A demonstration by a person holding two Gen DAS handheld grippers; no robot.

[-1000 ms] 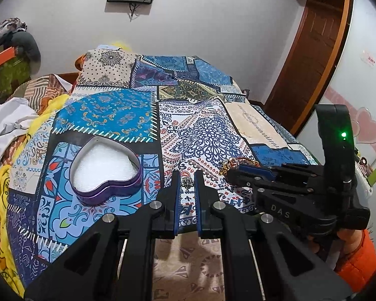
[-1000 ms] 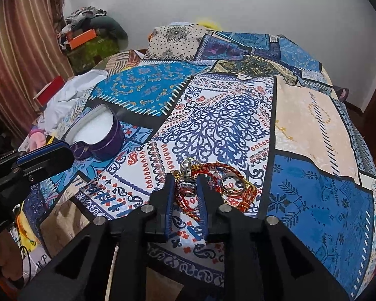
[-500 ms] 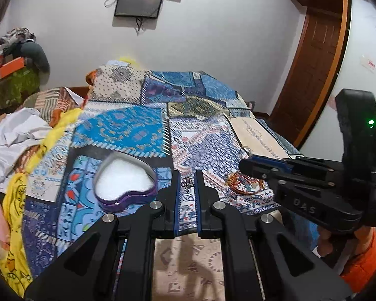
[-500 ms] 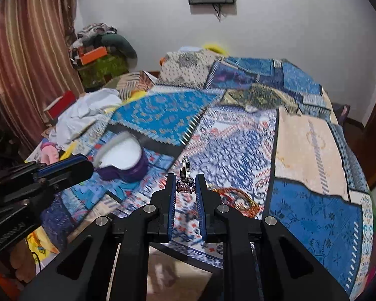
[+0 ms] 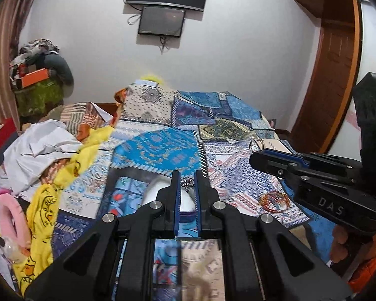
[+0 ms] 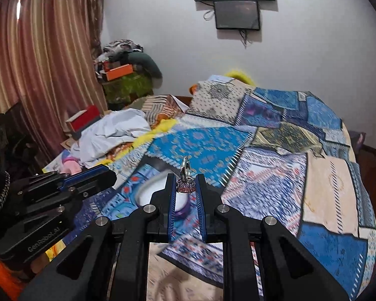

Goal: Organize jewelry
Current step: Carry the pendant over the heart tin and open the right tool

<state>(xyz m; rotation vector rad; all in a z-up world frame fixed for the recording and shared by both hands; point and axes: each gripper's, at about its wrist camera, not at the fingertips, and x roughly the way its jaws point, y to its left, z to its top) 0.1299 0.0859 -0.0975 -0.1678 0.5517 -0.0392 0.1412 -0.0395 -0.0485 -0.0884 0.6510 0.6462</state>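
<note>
Already in the left wrist view, the left tool [image 5: 187,175] is pinching a small silver filigree charm [image 5: 187,182] by its edges, held in the air above the white-lined, purple-walled tin [image 5: 185,200] that sits on the patchwork blue bedspread [image 5: 157,150]. The grip looks slight; any loosening over the busy pattern would likely lose the charm among the prints. To the right, the right tool [image 5: 256,154] sits close, a ring's band showing at its tip, and the two tools could knock together over the small tin. A coil of red-and-gold bangles [image 5: 275,202] lies on the bedspread, well apart from the tin. Crumpled white cloth [image 5: 34,150] and a yellow duck-print cloth [image 5: 45,205] crowd the bed's left side.

Next, in the right wrist view, the right tool [image 6: 185,179] is clamped on a silver ring with a pink stone cluster [image 6: 185,184], band upward, above the tin [image 6: 162,195]. The ring is held by its bulky head, so it may twist or roll off the rim on release. The left tool [image 6: 105,173] is just beside, on the left.
</note>
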